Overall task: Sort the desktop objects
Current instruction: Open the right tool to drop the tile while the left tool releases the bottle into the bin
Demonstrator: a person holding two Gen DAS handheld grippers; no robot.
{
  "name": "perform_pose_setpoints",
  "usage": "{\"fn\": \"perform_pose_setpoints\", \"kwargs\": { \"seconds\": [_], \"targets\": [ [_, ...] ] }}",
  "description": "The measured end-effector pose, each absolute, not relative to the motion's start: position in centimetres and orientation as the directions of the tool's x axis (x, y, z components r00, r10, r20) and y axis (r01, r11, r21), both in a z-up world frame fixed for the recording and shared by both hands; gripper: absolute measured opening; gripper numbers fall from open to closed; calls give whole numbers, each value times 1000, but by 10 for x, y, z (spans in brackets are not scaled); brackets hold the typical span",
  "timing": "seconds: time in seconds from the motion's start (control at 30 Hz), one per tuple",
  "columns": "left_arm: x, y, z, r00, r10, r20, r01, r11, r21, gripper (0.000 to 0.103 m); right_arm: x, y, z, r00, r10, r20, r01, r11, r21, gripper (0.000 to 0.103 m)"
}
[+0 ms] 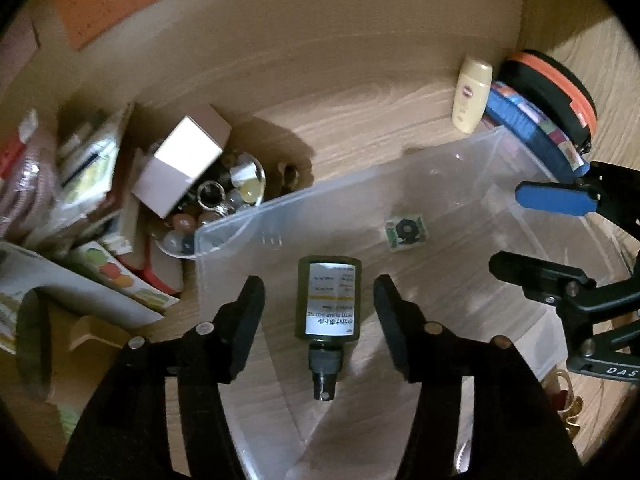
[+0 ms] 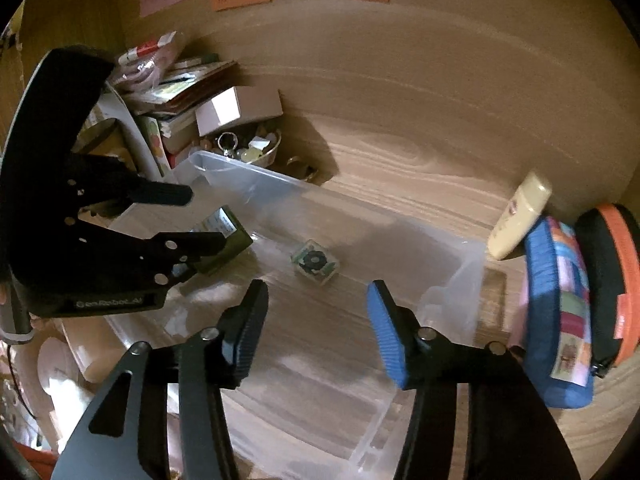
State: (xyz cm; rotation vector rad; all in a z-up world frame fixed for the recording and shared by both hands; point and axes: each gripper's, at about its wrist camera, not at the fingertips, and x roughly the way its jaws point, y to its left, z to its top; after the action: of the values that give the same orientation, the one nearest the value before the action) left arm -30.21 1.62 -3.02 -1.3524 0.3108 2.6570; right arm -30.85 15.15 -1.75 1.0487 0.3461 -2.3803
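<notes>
A clear plastic bin [image 1: 280, 216] [image 2: 452, 280] lies on the wooden desk. Inside it lie a dark green pump bottle [image 1: 328, 304] [image 2: 228, 236] with a white label and a small clear square case [image 1: 406, 232] [image 2: 316, 264]. My left gripper [image 1: 320, 296] [image 2: 200, 216] is open, its fingers apart on either side of the bottle, not touching it. My right gripper [image 2: 318, 300] [image 1: 532, 232] is open and empty above the bin, near the square case. A cream lotion bottle [image 1: 472, 92] [image 2: 520, 216] stands outside the bin's far right corner.
A blue patterned pouch [image 1: 532, 128] [image 2: 560, 312] and a black-and-orange round case [image 1: 556, 92] [image 2: 612, 284] lean by the bin's right side. A glass bowl of trinkets [image 1: 216, 208] [image 2: 248, 148], a small cardboard box [image 1: 184, 160] [image 2: 236, 110] and stacked books and packets [image 1: 88, 160] crowd the left.
</notes>
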Motion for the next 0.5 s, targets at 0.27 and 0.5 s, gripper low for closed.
{"fn": "perform_pose_setpoints", "kwargs": {
  "seconds": [0.27, 0.5],
  "targets": [
    [-275, 20, -10, -644, 17, -765, -214, -964, 159, 75, -288, 156, 2, -621, -328, -712, 511, -858, -50, 75],
    [-248, 18, 5, -675, -8, -738, -192, -964, 185, 85, -267, 158, 16, -653, -301, -696, 483, -872, -76, 83]
  ]
}}
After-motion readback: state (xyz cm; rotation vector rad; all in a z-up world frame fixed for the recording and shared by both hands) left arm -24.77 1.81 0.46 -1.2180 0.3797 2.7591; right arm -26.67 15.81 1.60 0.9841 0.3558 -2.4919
